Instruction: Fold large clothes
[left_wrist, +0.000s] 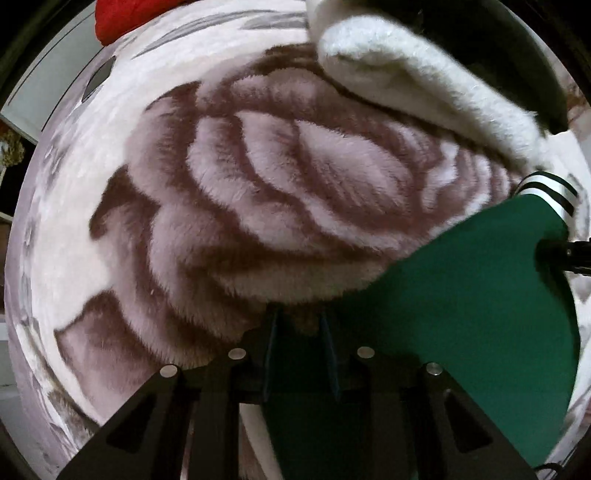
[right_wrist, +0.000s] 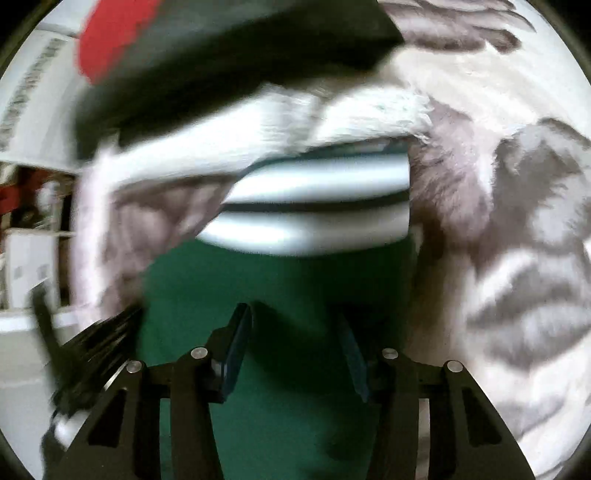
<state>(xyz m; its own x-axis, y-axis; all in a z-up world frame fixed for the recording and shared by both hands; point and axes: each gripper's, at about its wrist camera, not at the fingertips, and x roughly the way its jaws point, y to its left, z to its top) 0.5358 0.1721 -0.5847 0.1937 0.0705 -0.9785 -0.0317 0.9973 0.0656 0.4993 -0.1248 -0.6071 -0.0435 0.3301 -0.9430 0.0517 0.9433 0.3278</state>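
Observation:
A dark green garment with a white and dark striped cuff lies on a fluffy pink rose-pattern blanket. My left gripper is shut on the green garment's edge, at the blanket's fold. In the right wrist view the green garment fills the middle, with its striped band ahead. My right gripper has its jaws apart with green cloth lying between and under them; the view is blurred. A white fleecy lining with dark outer cloth lies beyond.
A red cloth lies at the far edge of the blanket, also in the right wrist view. White furniture and shelves stand at the left. The other gripper's black frame shows at the right edge.

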